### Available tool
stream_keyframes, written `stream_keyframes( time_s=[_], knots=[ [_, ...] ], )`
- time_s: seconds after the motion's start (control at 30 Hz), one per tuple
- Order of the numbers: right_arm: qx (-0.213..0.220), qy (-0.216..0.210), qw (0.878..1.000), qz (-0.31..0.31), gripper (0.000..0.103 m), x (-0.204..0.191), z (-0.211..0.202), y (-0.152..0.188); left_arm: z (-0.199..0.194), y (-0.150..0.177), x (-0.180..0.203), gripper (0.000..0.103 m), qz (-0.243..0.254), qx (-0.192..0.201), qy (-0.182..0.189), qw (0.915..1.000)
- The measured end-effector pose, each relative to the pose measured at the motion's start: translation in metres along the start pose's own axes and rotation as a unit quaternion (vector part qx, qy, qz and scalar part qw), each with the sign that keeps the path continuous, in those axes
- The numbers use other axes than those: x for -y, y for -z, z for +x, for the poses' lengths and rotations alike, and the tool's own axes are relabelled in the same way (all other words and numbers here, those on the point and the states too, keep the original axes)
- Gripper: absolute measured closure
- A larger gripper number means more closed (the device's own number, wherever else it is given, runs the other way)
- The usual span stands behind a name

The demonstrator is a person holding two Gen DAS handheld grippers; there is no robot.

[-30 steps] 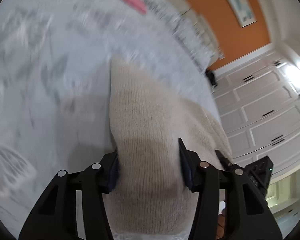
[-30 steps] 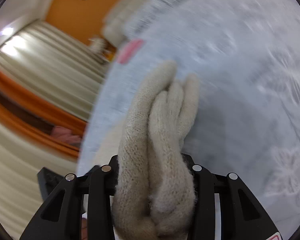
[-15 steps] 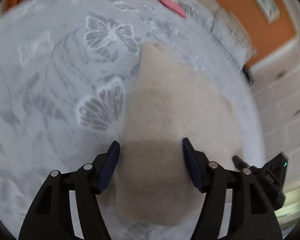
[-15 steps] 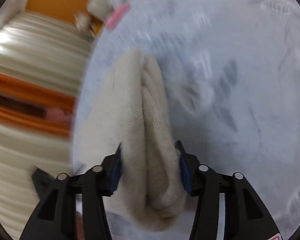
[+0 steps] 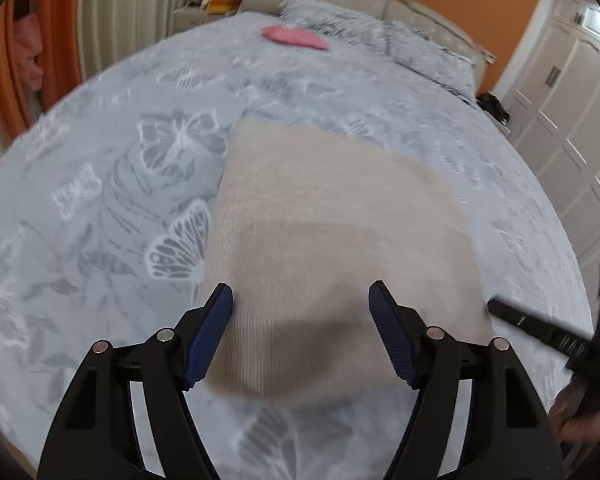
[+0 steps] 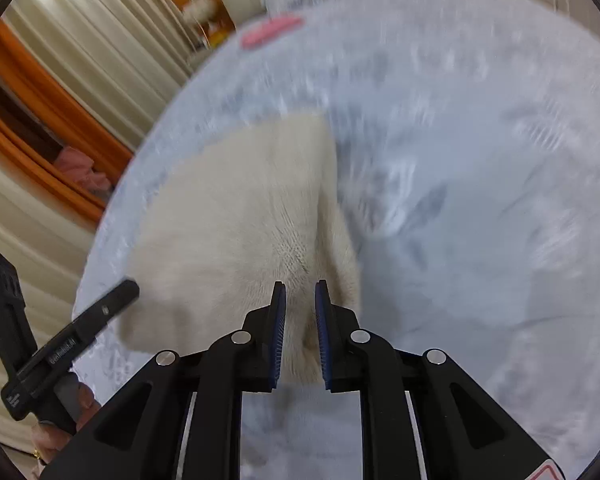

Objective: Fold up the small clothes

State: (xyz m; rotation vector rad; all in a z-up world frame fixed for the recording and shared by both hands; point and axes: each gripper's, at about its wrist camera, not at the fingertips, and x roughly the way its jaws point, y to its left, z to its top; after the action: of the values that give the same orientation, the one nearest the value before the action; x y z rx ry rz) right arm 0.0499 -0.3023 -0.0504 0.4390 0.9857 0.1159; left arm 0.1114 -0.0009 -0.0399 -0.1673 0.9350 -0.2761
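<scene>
cream knit garment (image 5: 332, 232) lying flat on grey butterfly bedspread (image 5: 112, 184), left gripper (image 5: 302, 334) spread wide above it holding nothing, right gripper (image 6: 300, 322) nearly closed, pinching garment's near edge, pink item (image 5: 294, 37) by pillows

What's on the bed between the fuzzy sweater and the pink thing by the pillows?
Nothing but bare bedspread with gray butterfly prints. The left wrist view shows it best: the cream sweater lies near, the pink thing far up by the pillows.

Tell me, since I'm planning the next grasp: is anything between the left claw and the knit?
Nothing visible. The left claw stands open directly over the cream knitted garment, which lies on the grey butterfly-print bedspread. The pink cloth lies far off, near the pillows.
</scene>
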Motion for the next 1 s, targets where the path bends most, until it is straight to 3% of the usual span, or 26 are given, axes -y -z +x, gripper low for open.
stream_keyframes(
  time_s=[0.07,0.13,0.3,0.47,0.53,0.77,1.0],
  knots=[
    [0.030,0.024,0.999,-0.031,0.087,-0.008,-0.035,0.006,-0.025,0.004,-0.002,0.031,-0.012,0.011,0.005,0.9998],
    [0.052,0.048,0.996,-0.054,0.083,-0.016,-0.060,0.015,-0.042,0.009,-0.004,0.017,-0.017,0.018,-0.007,0.9997],
    [0.064,0.071,0.992,-0.082,0.078,-0.032,-0.085,0.045,-0.088,0.033,-0.008,0.012,-0.014,0.037,-0.047,0.9981],
    [0.063,0.077,0.992,-0.079,0.076,-0.045,-0.082,0.068,-0.088,0.051,-0.007,0.012,-0.006,0.044,-0.069,0.9966],
    [0.077,0.085,0.989,-0.090,0.066,-0.054,-0.083,0.075,-0.085,0.056,-0.002,0.012,0.006,0.039,-0.077,0.9962],
    [0.063,0.127,0.984,-0.105,0.058,-0.064,-0.064,0.078,-0.078,0.067,-0.004,0.011,-0.004,0.053,-0.079,0.9954],
    [0.075,0.141,0.983,-0.087,0.037,-0.058,-0.068,0.076,-0.068,0.067,-0.006,0.011,0.006,0.048,-0.078,0.9958]
  ],
)
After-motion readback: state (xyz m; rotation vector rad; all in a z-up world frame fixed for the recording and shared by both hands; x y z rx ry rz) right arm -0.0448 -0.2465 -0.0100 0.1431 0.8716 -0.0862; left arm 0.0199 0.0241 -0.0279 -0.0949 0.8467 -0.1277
